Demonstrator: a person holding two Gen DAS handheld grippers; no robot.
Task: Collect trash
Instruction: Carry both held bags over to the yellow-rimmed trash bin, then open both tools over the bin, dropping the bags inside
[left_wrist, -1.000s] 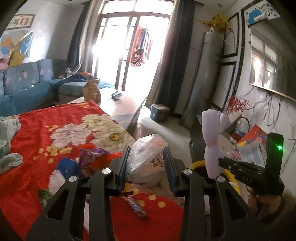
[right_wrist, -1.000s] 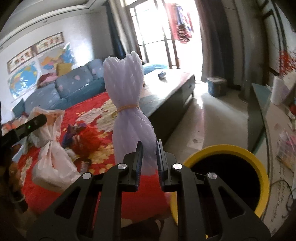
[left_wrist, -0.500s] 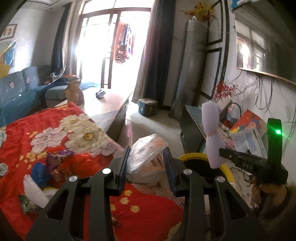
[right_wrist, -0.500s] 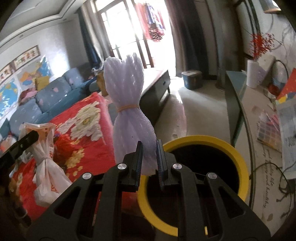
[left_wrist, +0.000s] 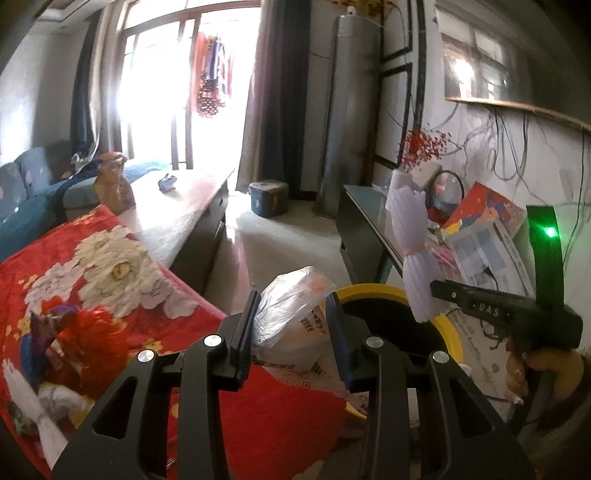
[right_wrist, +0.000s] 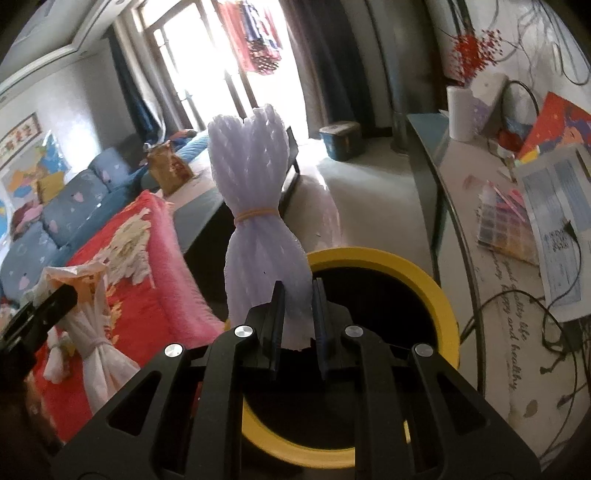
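The left tool (left_wrist: 293, 325) pinched a tied plastic bag (left_wrist: 291, 332) of trash between its two fingers. The bag had dark print on it and sat just at the edge of the yellow bin (left_wrist: 373, 291). The right tool (right_wrist: 298, 314) had its fingers squeezed close on the bottom end of a pale purple foam net (right_wrist: 255, 206). A thin rubber band (right_wrist: 255, 214) went round the middle of the net. The net stood up over the near rim of the bin, which had a yellow rim and a dark inside. In the left view, a hand (left_wrist: 532, 369) held the right tool's handle. Beside the bin lay a red blanket (left_wrist: 122, 258) with big white flowers, with more bits of trash (left_wrist: 62, 332) on it. On the other side was a long surface (right_wrist: 491, 236) with papers and cables. Farther back stood a blue sofa (right_wrist: 62, 206), a small box (left_wrist: 268, 197) on the floor, and a bright window (left_wrist: 166, 92) with dark curtains
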